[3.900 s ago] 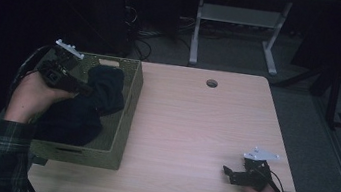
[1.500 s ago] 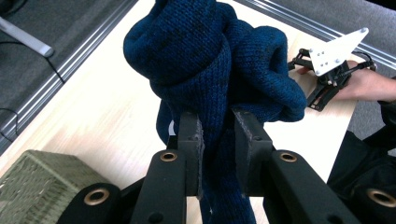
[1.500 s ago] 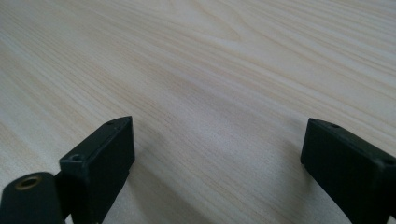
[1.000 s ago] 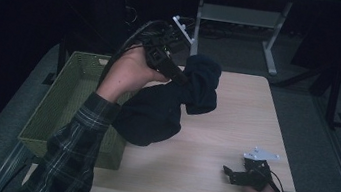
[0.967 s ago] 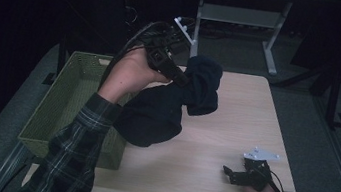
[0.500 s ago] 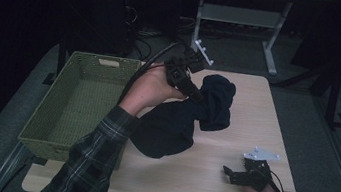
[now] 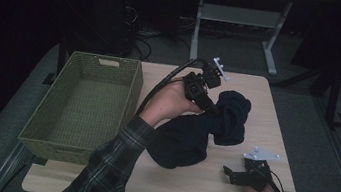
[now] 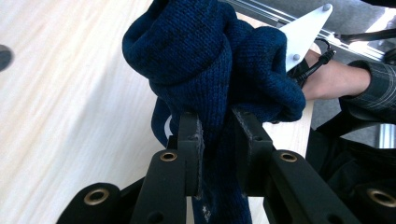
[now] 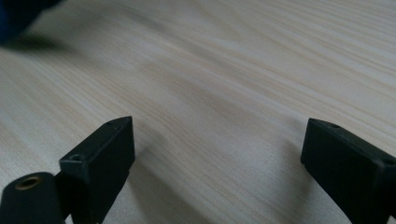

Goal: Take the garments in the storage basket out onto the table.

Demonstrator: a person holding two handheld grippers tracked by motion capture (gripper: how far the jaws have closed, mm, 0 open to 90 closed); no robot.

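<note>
A dark blue knitted garment (image 7: 198,133) hangs from my left gripper (image 7: 211,109), its lower part lying on the table (image 7: 260,88) mid-way across. In the left gripper view the two black jaws pinch a fold of the blue knit (image 8: 205,51), so the left gripper (image 8: 215,135) is shut on it. My right gripper (image 7: 227,173) rests at the table's near right corner. Its jaws stand wide apart over bare wood, with nothing between them (image 9: 217,154). A corner of the blue garment (image 9: 18,16) shows at the top left of the right gripper view.
A green woven basket (image 7: 130,98) stands at the table's left side, with nothing in it. A round hole (image 7: 212,74) sits near the table's far edge. Behind the table are a grey metal stand (image 7: 235,19) and cables on the floor.
My left gripper lifted the garment out of the basket, then carried it right and down over the table. The cloth's lower part now lies on the wood. The right gripper has not moved.
</note>
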